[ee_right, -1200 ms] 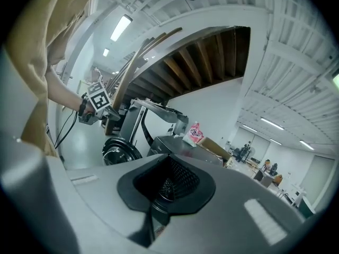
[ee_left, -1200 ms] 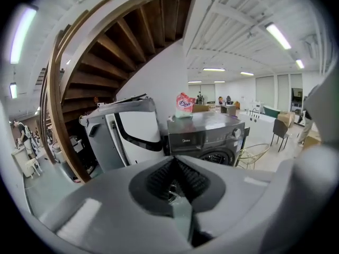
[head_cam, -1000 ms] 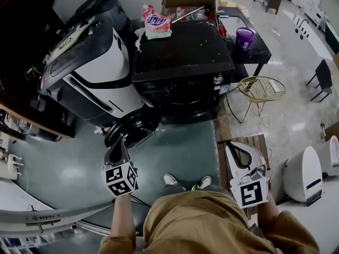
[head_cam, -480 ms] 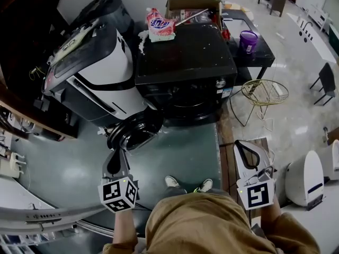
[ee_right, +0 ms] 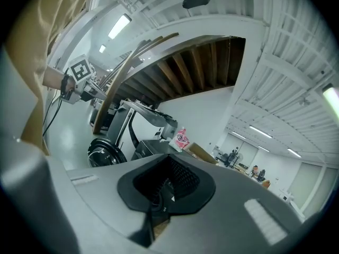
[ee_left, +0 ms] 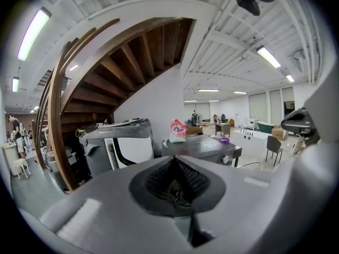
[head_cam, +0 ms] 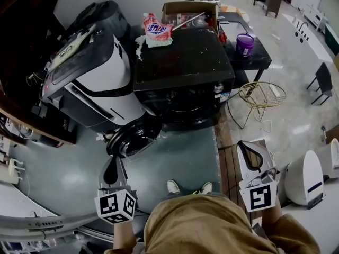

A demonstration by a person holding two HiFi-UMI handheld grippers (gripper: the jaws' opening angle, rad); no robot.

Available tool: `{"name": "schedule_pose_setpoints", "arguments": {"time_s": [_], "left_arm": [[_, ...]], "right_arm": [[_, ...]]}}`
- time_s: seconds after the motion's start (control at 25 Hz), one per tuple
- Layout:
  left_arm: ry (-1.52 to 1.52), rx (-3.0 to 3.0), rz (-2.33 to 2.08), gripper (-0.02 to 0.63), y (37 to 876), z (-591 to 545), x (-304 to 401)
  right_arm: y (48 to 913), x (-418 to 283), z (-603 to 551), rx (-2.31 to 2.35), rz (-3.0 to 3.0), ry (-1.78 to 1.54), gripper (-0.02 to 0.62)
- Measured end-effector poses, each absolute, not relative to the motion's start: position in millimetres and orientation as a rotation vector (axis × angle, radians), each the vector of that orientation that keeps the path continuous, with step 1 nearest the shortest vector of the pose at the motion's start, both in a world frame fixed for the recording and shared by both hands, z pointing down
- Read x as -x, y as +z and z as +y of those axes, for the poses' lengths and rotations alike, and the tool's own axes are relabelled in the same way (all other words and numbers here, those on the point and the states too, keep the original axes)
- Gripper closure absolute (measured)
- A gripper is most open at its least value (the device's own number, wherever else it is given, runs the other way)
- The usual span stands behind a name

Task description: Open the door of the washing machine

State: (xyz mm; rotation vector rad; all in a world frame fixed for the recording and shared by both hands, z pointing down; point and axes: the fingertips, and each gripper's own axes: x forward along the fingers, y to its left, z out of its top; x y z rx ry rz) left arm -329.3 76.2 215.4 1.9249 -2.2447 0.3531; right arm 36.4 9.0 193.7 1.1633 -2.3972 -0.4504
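Off the open door, closed left gripper has withdrawn; right gripper closed too.

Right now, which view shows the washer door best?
The head view: the round door hangs open from the washer, whole. The right gripper view shows it small; the left gripper view does not show it.

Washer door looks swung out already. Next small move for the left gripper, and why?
Probably just draw the left gripper back from the door and stop. The door hangs wide open off the washer, the jaws are shut on nothing, and the right gripper is shut and empty too. Nothing seems left to pull.
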Motion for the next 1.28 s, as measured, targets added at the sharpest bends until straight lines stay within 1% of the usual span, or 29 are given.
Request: {"name": "schedule_pose_setpoints", "arguments": {"time_s": [0.48,0.84,1.28], "left_arm": [[0.33,-2.022,-2.201,0.546,204.5,49.3,363.4],[0.327,-2.075,-2.167,0.546,202.6,27.3,373.7],[0.315,-2.106,-2.163,0.546,189.8,7.9,381.0]], "right_arm": [[181.1,12.1,1.9,-1.221,-2.388,-0.465,0.592],[177.4,36.4,-7.8,-1.221,-2.377,-0.467,0.592],[171.3,49.1,-19.5,-1.195,-2.364,-0.479,0.592]]}}
